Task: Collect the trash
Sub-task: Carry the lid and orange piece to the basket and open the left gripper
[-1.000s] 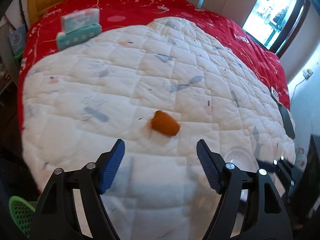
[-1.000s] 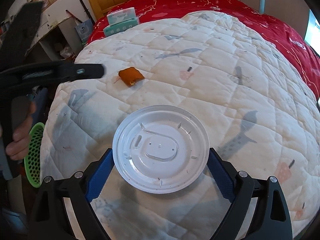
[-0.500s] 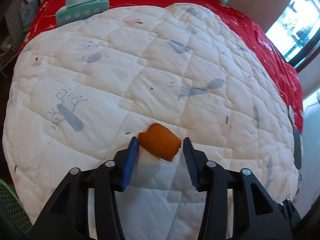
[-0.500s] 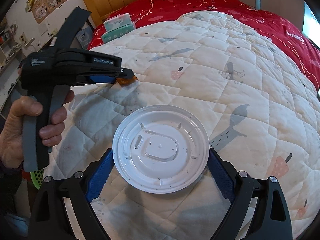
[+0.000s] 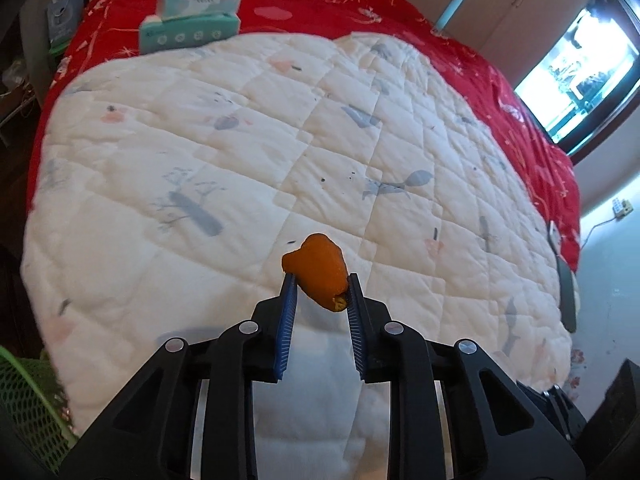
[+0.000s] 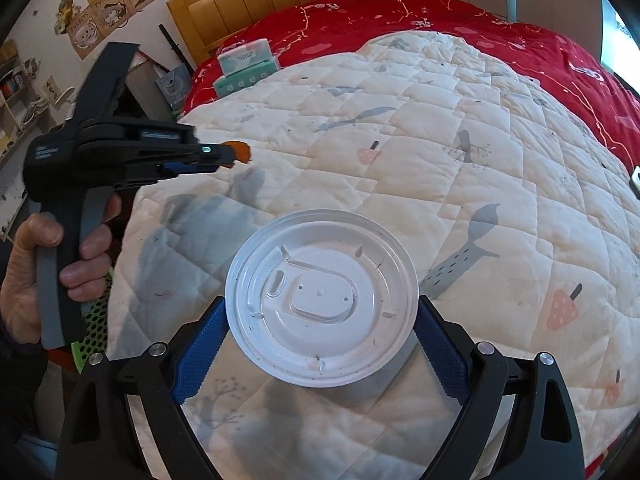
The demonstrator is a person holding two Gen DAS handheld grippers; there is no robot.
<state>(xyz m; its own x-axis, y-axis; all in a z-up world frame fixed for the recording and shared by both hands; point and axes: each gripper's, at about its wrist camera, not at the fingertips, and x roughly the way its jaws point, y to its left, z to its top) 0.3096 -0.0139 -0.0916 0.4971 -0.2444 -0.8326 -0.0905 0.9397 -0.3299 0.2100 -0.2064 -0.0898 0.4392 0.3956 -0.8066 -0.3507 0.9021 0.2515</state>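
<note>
The orange scrap [image 5: 320, 270], crumpled and soft-looking, is pinched between the narrowed blue pads of the left tongs [image 5: 319, 284], apparently lifted clear of the quilt [image 5: 240, 140]. The white plastic lid [image 6: 322, 304], round and ridged, sits gripped across its rim by the widely spread right tongs [image 6: 320, 330]. Both pieces seem collected; dropping them remains, probably into the green basket [image 5: 28, 404] below-left of the left tongs.
</note>
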